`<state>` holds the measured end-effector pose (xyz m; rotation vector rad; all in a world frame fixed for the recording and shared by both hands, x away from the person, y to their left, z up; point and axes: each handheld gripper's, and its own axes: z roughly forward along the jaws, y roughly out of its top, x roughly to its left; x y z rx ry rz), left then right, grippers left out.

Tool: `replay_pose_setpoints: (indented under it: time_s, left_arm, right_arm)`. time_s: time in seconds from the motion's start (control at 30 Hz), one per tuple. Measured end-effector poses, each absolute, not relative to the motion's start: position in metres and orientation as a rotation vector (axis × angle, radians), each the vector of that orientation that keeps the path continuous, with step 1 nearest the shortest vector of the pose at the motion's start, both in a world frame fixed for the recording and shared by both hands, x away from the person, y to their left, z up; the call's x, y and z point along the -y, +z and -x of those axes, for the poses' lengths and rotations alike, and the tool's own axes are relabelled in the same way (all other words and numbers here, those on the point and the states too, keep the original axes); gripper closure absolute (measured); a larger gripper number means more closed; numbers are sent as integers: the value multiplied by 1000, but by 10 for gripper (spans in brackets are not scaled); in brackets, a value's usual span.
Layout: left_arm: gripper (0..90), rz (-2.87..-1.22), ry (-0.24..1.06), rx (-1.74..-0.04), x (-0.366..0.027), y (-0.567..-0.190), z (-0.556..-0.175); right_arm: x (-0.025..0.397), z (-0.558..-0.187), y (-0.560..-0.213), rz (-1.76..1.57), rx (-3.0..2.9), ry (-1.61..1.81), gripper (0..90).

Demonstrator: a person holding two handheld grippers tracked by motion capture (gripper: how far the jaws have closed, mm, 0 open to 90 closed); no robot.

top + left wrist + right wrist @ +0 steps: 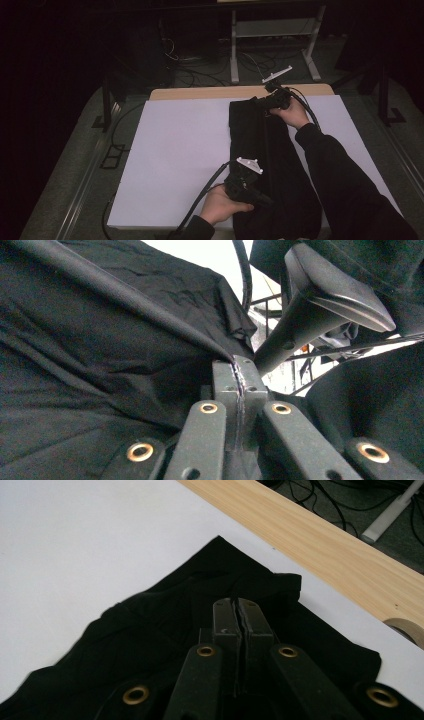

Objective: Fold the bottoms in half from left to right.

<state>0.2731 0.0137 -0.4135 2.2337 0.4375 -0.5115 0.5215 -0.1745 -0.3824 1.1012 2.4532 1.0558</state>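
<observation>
Black cloth (272,165) lies on the white sheet's (180,150) right half. Left gripper (238,371) clamped on a fold at the near end; right gripper (240,611) closed, probably pinching the far edge. Thin bites: uneven pull could slip fabric, spoiling the fold.

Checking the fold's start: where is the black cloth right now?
In the high view, the black cloth lies on the white sheet's right half, reaching its far edge and held by both claws.

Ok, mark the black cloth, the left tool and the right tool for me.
black cloth (272,150): high view, middle of the folded fabric.
left tool (238,371): left gripper view, tips shut on a fold.
right tool (239,609): right gripper view, tips shut on the far edge.
</observation>
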Motion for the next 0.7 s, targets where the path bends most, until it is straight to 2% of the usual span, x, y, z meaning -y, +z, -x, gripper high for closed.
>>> replay_pose_setpoints:
  time_s: [0.7]
  left_arm:
    - [888,-2306,-507,-461,32,-397,-276]
  right_arm:
    - [190,-518,-374,-1065,-2429,996,866]
